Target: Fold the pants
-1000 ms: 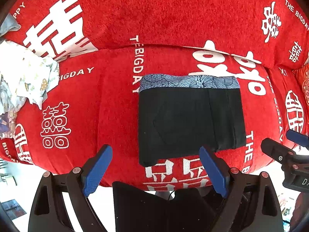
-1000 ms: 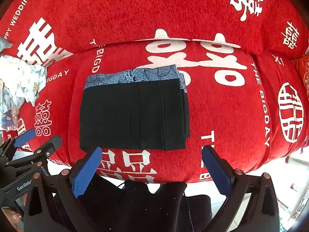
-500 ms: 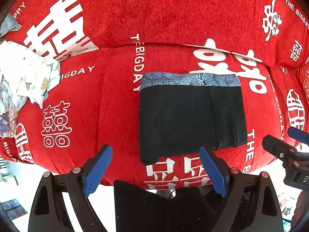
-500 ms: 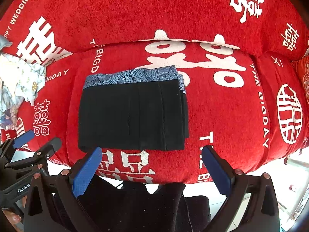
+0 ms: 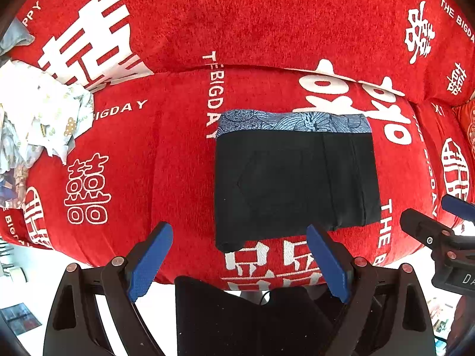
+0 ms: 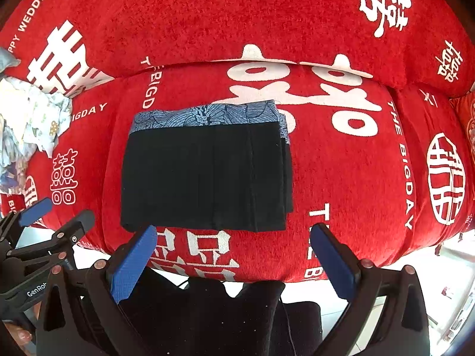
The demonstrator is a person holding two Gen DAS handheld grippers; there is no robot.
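Observation:
Black pants (image 5: 294, 181) lie folded into a flat rectangle on the red sofa seat (image 5: 166, 154), a blue patterned waistband along their far edge. In the right wrist view the same pants (image 6: 204, 175) sit left of centre. My left gripper (image 5: 237, 255) hangs open above the seat's front edge, its blue pads apart and nothing between them. My right gripper (image 6: 234, 255) is likewise open and empty, just in front of the pants' near edge. Each gripper shows at the side of the other's view.
The sofa cover is red with white lettering, its backrest (image 5: 237, 14) rising behind the seat. A crumpled pile of pale printed laundry (image 5: 38, 118) lies at the left end of the seat. Below the front edge are a white floor and dark clothing.

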